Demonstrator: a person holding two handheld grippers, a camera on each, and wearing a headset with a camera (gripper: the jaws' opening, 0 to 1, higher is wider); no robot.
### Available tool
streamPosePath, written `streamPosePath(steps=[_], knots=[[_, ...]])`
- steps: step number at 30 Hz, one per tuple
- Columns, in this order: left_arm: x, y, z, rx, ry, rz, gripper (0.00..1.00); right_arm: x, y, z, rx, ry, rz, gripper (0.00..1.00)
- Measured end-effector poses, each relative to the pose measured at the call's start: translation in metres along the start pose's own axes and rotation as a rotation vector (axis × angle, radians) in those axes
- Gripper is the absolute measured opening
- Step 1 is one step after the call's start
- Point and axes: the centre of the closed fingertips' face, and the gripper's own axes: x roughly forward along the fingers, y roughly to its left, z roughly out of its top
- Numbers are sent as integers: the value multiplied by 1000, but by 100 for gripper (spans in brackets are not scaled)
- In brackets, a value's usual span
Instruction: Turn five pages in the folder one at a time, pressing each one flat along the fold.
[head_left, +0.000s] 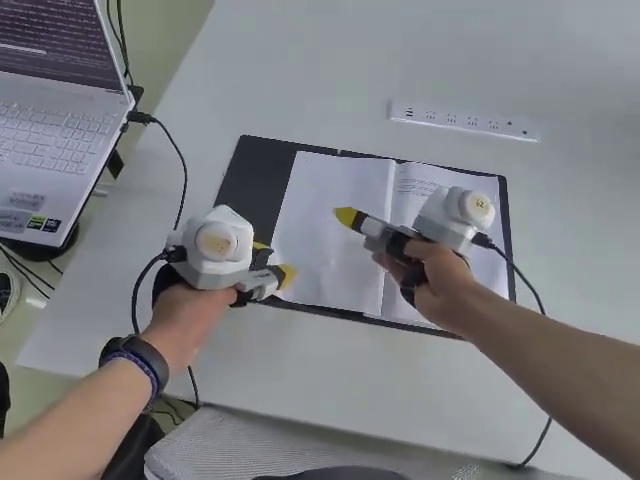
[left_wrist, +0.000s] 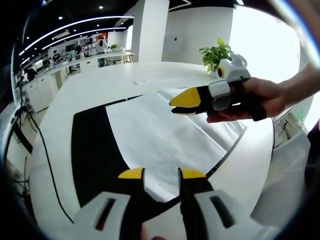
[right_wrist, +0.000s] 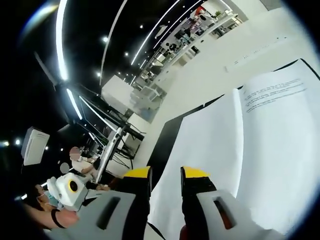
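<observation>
A black folder (head_left: 255, 180) lies open on the white table, with a blank white page (head_left: 330, 230) on its left side and a printed page (head_left: 430, 185) on its right. My left gripper (head_left: 273, 262) hovers at the folder's near left edge. Its jaws (left_wrist: 162, 174) stand narrowly open over the black cover (left_wrist: 90, 150), with nothing between them. My right gripper (head_left: 345, 216) points left, low over the blank page just left of the fold. Its yellow-tipped jaws (right_wrist: 166, 172) are slightly apart, and I see no page between them. The right gripper (left_wrist: 172, 106) also shows in the left gripper view.
An open laptop (head_left: 50, 110) stands at the far left, with a black cable (head_left: 178, 165) running past the folder's left side. A white power strip (head_left: 465, 120) lies behind the folder. The table's (head_left: 330, 60) near edge is just below my hands.
</observation>
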Motion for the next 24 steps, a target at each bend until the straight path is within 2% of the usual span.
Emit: streamPosePath(steps=[2,4,7,10,12,15,17,21,24], knots=[[6,-3,-9,-15,26,-12,21,-5,-5,0,6,-8,-8,21],[11,-5,-19,-5,62,-14,18,-9,-9,0,13,-19,-14,21],[15,-6,-24,0,78,-11,12,-12,-14,-1,22,-25,-20,20],[21,1,-33,12,105,11,7,-16,-15,-4,20,-17,-21,20],[27,4,-40,13,126,14,7,-17,-16,-4,17,-13,-20,19],[27,5,-39,32,122,26,5,-19,-17,-3,4,-4,-20,18],[27,9,-38,68,125,56,1,-20,-20,0,-2,-4,-17,17],[27,11,-38,26,111,67,0,-22,-23,5,-11,-2,-13,14],[27,11,-39,40,106,69,0,-22,-25,7,-11,-3,-10,13]])
